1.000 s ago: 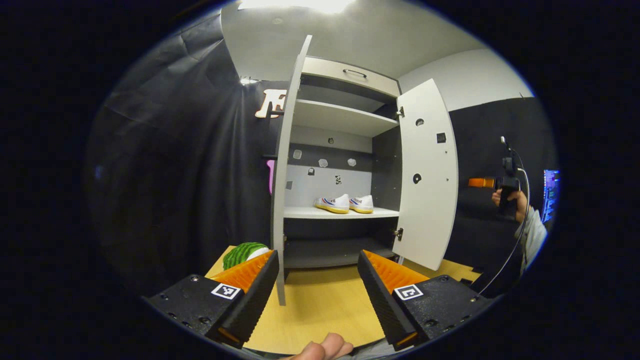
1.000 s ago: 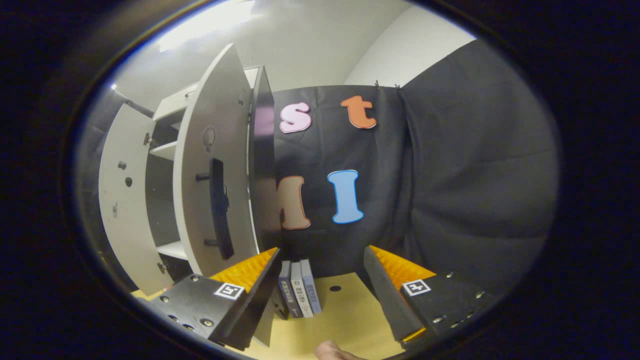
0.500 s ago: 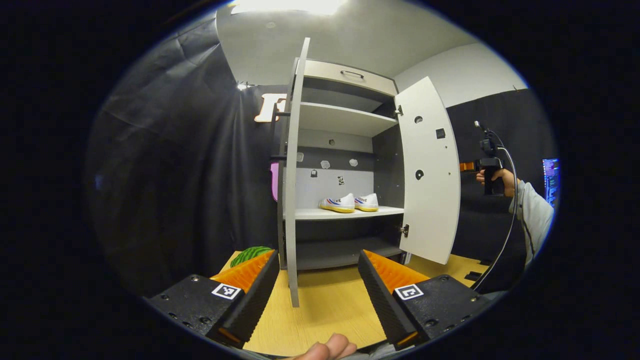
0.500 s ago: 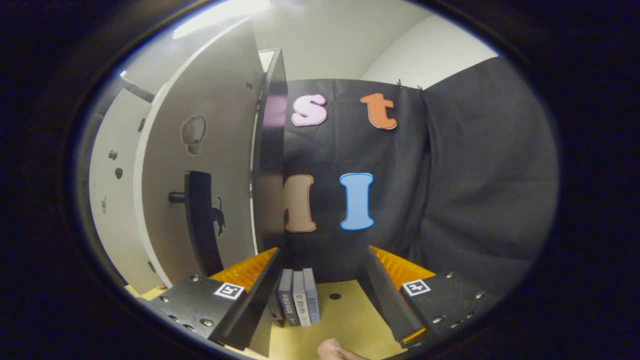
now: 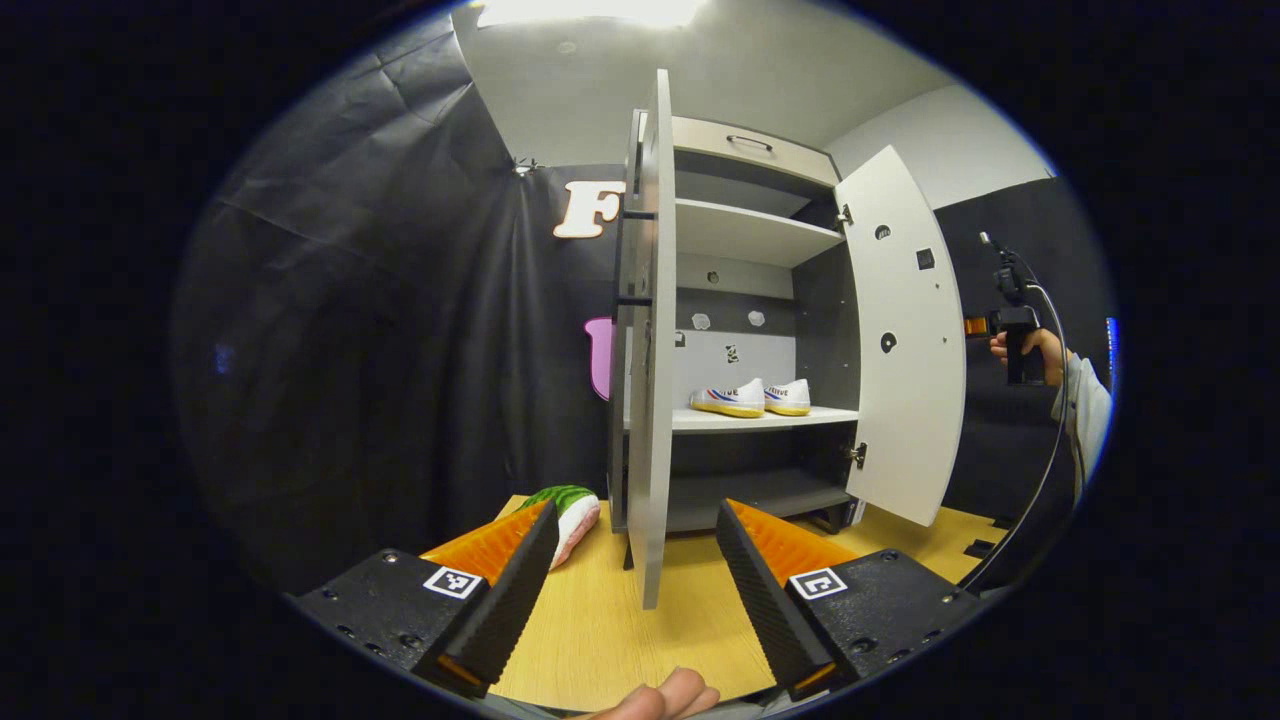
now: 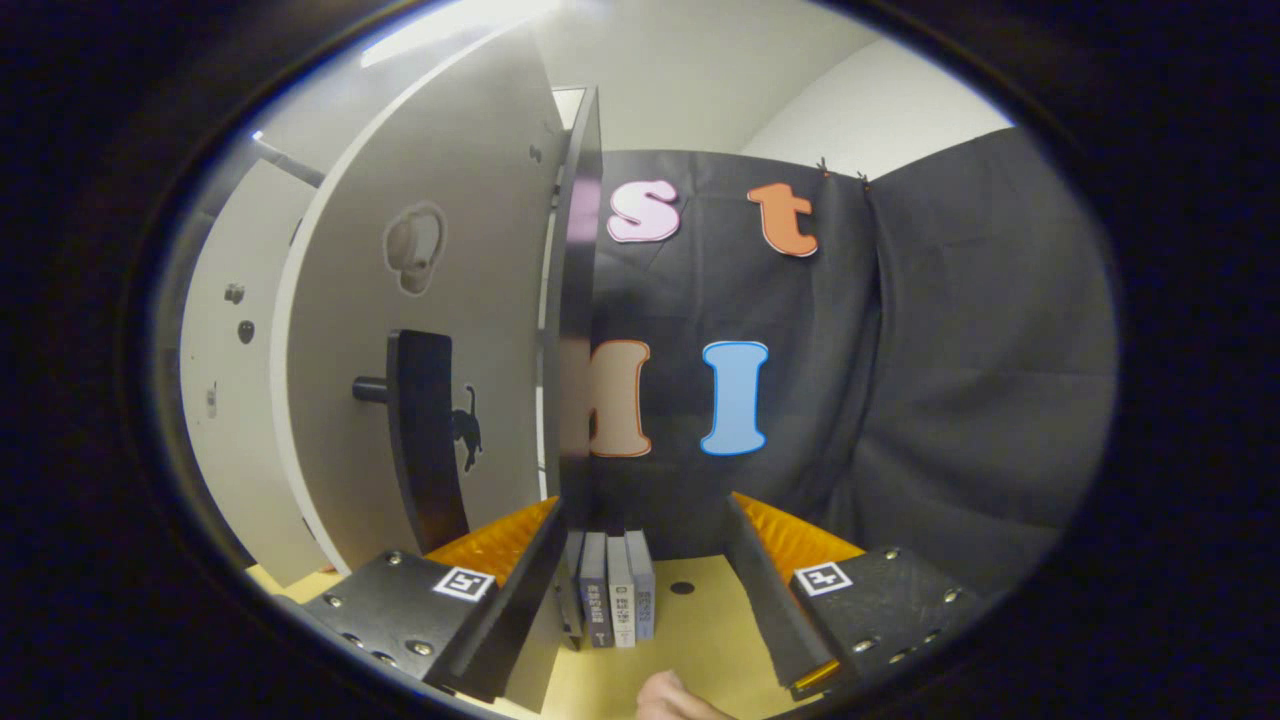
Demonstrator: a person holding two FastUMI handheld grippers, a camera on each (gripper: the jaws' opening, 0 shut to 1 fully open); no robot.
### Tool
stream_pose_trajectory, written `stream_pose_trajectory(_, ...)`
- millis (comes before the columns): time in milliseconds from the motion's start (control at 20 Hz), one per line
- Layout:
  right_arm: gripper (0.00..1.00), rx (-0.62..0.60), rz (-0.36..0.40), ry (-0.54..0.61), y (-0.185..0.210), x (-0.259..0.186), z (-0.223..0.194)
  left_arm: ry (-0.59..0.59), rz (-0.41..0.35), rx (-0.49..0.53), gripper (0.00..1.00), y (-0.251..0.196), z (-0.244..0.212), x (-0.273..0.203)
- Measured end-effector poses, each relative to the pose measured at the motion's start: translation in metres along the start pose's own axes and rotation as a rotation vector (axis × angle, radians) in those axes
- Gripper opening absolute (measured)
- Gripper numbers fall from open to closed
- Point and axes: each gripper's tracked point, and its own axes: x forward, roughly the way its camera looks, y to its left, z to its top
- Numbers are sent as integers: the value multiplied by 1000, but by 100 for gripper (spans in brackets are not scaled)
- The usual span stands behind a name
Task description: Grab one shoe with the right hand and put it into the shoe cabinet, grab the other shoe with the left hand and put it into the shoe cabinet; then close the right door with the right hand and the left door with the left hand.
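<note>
We see two white canvas shoes [image 5: 752,397] mid-frame on the smooth grey cabinet [image 5: 750,235] shelf. Our left gripper [image 5: 634,560] and right gripper [image 6: 645,555] both gape, empty; shoe lettering unreadable.

Inside the grey-and-white shoe cabinet [image 5: 760,300] sit white shoes [image 5: 750,397] with yellow soles and red-blue stripes; left of it lies a green-striped watermelon toy [image 5: 572,505] on the tan wooden table [image 5: 610,640].

black cloth wall [image 5: 380,330], bright ceiling light [image 5: 585,10]
</note>
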Motion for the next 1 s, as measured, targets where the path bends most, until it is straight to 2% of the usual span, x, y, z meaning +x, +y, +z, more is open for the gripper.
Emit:
stream_pose_trajectory(150, 92, -13, 24, 8, 22, -1, 1, -7, -23, -17, 96, -7, 2, -5)
stream_pose_trajectory(550, 92, -31, 0, 2, 74, -1, 4, 2, -19, -21, 96, -8, 3, 0)
stream_pose_trajectory(650, 94, -50, -10, -14, 89, -2, 6, 4, -13, -35, 96, -8, 2, 1)
stream_pose_trajectory(700, 92, -49, -10, -17, 99, 0, 5, 6, -12, -35, 96, -8, 2, 2)
stream_pose_trajectory(750, 94, -44, -5, -17, 109, 3, 4, 8, -5, -31, 99, -6, 0, 2)
stream_pose_trajectory(800, 94, -32, 7, -12, 120, 5, 2, 12, 0, -27, 96, -5, 0, 1)
stream_pose_trajectory(1000, 96, -22, 68, -8, 183, 16, -6, -1, 18, -24, 99, -2, 0, 2)
